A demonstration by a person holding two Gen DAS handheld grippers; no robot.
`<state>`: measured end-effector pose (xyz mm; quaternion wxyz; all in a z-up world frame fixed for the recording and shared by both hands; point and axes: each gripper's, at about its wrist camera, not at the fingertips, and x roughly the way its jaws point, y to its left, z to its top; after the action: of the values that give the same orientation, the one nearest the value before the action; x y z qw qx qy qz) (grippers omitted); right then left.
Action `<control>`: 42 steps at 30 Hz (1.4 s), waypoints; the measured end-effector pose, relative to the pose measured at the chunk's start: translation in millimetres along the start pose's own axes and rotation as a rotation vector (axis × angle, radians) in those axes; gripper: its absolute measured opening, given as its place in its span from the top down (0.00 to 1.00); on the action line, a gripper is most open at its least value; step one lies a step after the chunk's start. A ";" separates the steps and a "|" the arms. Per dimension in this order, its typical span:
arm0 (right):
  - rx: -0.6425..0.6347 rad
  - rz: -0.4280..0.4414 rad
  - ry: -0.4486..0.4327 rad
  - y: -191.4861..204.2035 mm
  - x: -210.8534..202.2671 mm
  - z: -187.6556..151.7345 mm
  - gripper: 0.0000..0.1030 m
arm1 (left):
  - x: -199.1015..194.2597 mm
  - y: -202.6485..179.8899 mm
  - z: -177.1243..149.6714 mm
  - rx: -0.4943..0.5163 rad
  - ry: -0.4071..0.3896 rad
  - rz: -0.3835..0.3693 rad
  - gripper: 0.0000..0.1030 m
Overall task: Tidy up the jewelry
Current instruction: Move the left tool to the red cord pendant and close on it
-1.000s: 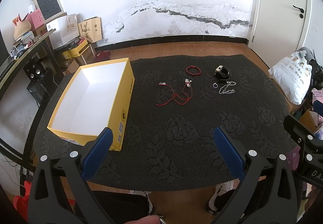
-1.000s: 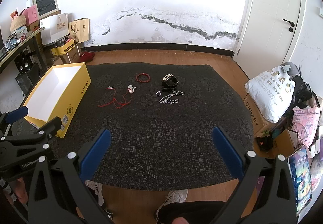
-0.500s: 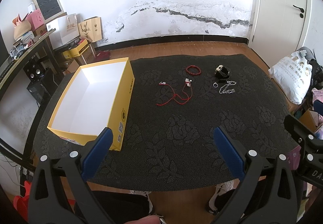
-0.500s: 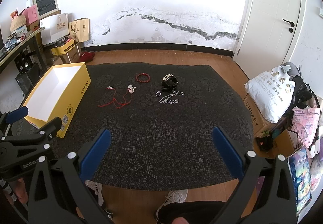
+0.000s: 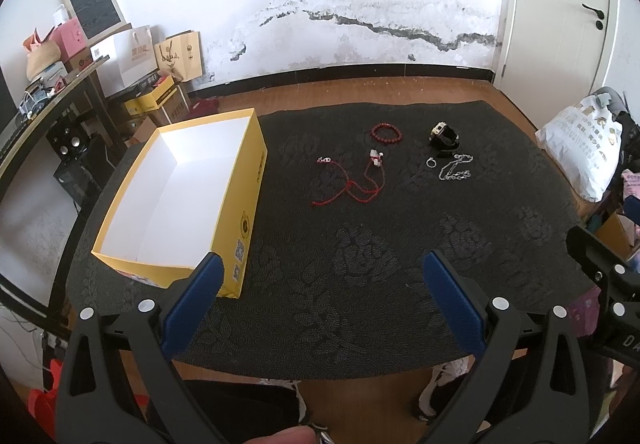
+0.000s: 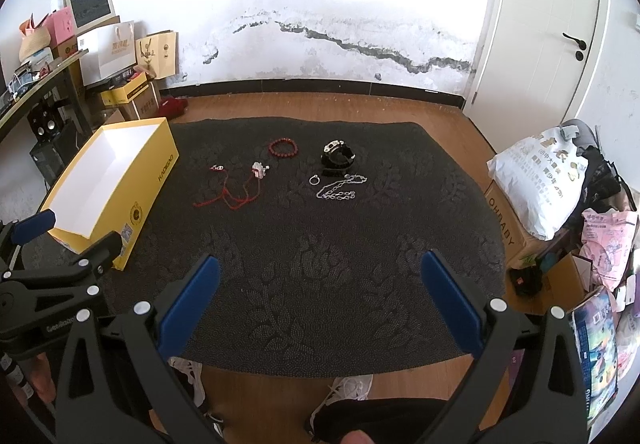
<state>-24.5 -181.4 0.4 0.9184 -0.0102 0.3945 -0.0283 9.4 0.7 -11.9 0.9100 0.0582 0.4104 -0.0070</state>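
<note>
An open yellow box (image 5: pixel 244 204) (image 6: pixel 156 172) with a white inside stands at the left of a table covered with a black patterned cloth (image 5: pixel 360 264) (image 6: pixel 340 256). Beyond it lie a red cord necklace (image 5: pixel 356 188) (image 6: pixel 236 196), a red bead bracelet (image 5: pixel 386 133) (image 6: pixel 283 147), a black band with a metal clasp (image 5: pixel 444 138) (image 6: pixel 338 158), a small silver ring (image 5: pixel 431 163) (image 6: pixel 314 179) and a silver chain (image 5: pixel 454 169) (image 6: pixel 340 188). My left gripper (image 5: pixel 322 272) and my right gripper (image 6: pixel 320 272) are both open and empty near the table's front edge, far from the jewelry.
A dark desk with boxes, paper bags and a framed board (image 5: pixel 90 4) stands at the left. A white sack (image 6: pixel 540 180) and cardboard boxes sit on the floor at the right. A white door (image 6: pixel 552 24) is at the back right.
</note>
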 end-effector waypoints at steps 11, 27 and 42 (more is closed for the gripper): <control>-0.015 0.027 0.021 -2.3 48.9 15.1 0.06 | 48.0 8.2 8.9 -0.016 0.048 -0.034 0.06; 0.043 0.062 0.086 -19.2 185.9 47.2 0.06 | 187.8 -18.4 44.4 -0.010 0.145 -0.083 0.06; 0.074 0.054 0.109 -32.5 241.5 60.7 0.06 | 282.3 -51.6 78.0 -0.021 0.172 -0.111 0.06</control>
<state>184.1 -228.6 -131.3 0.8958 0.0358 0.4427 -0.0185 251.7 -49.4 -177.1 0.8701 0.0263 0.4898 -0.0481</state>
